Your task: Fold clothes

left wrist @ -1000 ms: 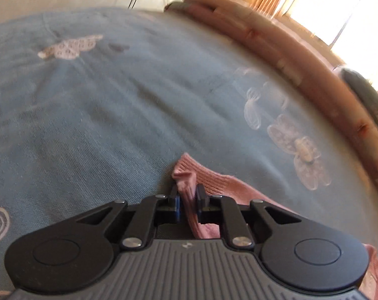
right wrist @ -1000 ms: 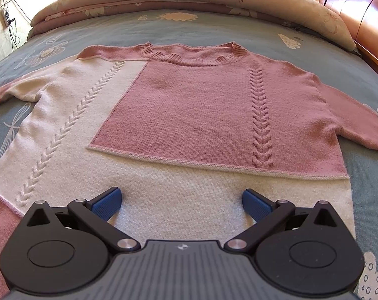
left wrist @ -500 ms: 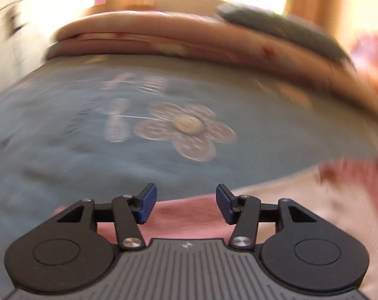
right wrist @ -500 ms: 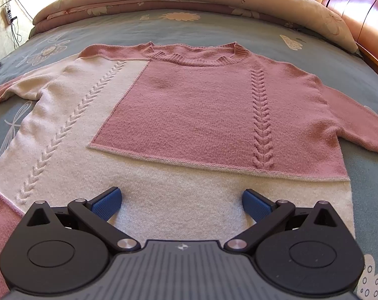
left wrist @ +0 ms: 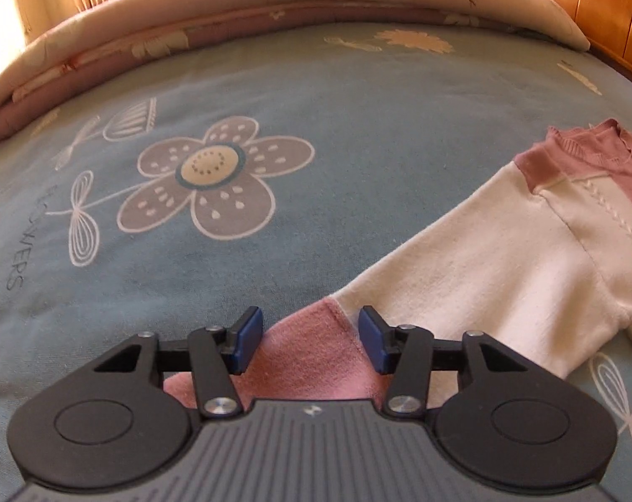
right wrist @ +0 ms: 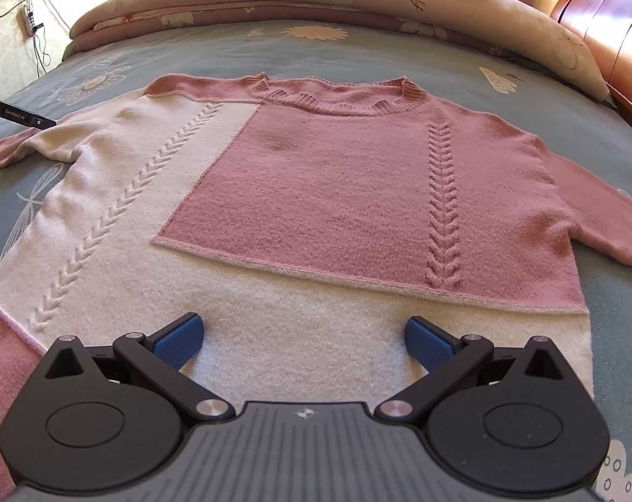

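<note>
Sweater: we see it flat on the bed, unfolded.
Left hand-held gripper: jaws just narrowing, apart over the sleeve cuff.
Right hand-held gripper: spread wide, empty.
Left: we judge every fold.

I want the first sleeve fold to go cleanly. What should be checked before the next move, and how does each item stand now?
1. Sweater flat, front up: ok.
2. Sleeve straight, no twist: ok.
3. Left gripper astride the pink cuff, jaws just narrowed, not yet pinching: ok.
4. Right gripper open above the hem: ok.
5. Right sleeve end: cannot tell, cut off.
</note>
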{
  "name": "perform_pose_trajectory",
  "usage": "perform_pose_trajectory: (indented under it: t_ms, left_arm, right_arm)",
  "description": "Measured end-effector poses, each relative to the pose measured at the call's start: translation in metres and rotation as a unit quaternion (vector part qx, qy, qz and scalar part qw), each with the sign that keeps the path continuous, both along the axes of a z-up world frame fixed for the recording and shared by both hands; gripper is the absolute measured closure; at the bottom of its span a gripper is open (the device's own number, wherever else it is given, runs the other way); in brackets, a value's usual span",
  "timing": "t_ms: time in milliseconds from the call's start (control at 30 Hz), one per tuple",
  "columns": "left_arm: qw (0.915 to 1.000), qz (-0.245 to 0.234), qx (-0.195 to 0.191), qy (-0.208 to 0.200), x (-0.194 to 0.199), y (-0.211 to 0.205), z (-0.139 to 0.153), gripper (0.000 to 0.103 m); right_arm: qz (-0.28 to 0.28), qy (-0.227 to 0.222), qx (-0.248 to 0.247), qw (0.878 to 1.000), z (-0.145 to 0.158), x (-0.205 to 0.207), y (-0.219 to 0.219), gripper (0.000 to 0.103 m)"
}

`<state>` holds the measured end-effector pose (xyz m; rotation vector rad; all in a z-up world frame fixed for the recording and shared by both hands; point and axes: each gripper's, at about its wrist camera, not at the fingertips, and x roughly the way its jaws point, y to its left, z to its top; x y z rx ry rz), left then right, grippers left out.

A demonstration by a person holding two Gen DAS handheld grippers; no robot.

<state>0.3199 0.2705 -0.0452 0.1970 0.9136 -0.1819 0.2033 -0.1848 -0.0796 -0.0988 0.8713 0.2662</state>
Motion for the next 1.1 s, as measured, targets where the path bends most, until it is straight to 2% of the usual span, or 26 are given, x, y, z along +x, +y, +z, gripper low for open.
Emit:
perform_pose_trajectory:
  t_ms: [33,67,133,267,300,333,400,500,600,700,733,800,900,933,1000,1067,1100]
  left_arm:
    - [1.0,-0.004,0.0,0.003,0.0,-0.001,0.001,0.07]
    - [0.9999,-0.008,0.008,0.001,-0.001,-0.005,0.001,0.084]
    - [0.9993,-0.003,0.036,-0.009,-0.002,-0.016,0.002,0.098]
    - [0.9958,0.046,0.072,-0.034,0.006,-0.023,0.002,0.103]
    - [0.9945,0.064,0.076,-0.034,0.011,-0.021,0.001,0.103]
    - [0.9944,0.074,0.065,-0.038,0.011,-0.018,0.003,0.103]
    - [0.9947,0.082,0.03,-0.055,0.005,-0.016,0.011,0.1]
    - [0.9964,0.044,-0.011,-0.071,-0.018,-0.028,0.028,0.096]
    - [0.9984,0.021,-0.024,-0.047,-0.033,-0.044,0.031,0.085]
    - [0.9987,0.04,-0.029,-0.008,-0.032,-0.05,0.016,0.082]
    - [0.9985,0.053,-0.017,-0.003,-0.029,-0.049,0.008,0.079]
    - [0.9963,0.08,-0.028,-0.012,-0.02,-0.039,0.001,0.074]
    - [0.9891,0.136,-0.053,-0.016,-0.006,-0.021,0.002,0.076]
    - [0.9875,0.146,-0.058,-0.013,-0.004,-0.019,0.005,0.08]
    - [0.9883,0.137,-0.064,-0.019,-0.01,-0.026,0.014,0.078]
    - [0.9894,0.115,-0.084,-0.029,-0.024,-0.039,0.021,0.053]
    - [0.9897,0.103,-0.095,-0.03,-0.032,-0.046,0.023,0.048]
  right_arm:
    - [0.002,0.0,0.0,1.0,0.0,0.0,0.0,0.0]
    - [0.003,0.0,0.0,1.0,0.0,0.001,0.0,0.0]
    - [0.004,0.001,-0.001,1.0,0.0,0.001,0.0,0.0]
    - [0.002,0.002,-0.001,1.0,0.0,0.003,0.001,0.0]
    - [0.002,0.002,-0.001,1.0,0.0,0.003,0.001,0.0]
    - [0.002,0.001,-0.001,1.0,0.0,0.002,0.001,0.0]
    - [0.002,0.0,-0.001,1.0,0.0,0.002,0.001,0.0]
    - [0.002,-0.003,0.0,1.0,-0.001,0.0,0.0,0.0]
    - [0.001,-0.003,0.0,1.0,0.0,0.001,0.0,0.0]
    - [-0.002,-0.006,-0.001,1.0,-0.001,0.0,0.001,0.0]
    - [-0.004,-0.007,-0.001,1.0,-0.001,0.0,0.002,0.0]
    - [-0.004,-0.01,0.0,1.0,-0.001,-0.001,0.002,0.0]
    - [-0.003,-0.011,0.0,1.0,-0.001,-0.002,0.001,0.0]
    - [-0.002,-0.011,0.001,1.0,-0.001,-0.002,0.001,0.0]
    - [-0.002,-0.013,0.001,1.0,-0.001,-0.002,0.0,0.0]
    - [-0.003,-0.016,0.002,1.0,-0.002,-0.003,0.0,0.0]
    - [-0.003,-0.017,0.002,1.0,-0.002,-0.004,0.0,0.0]
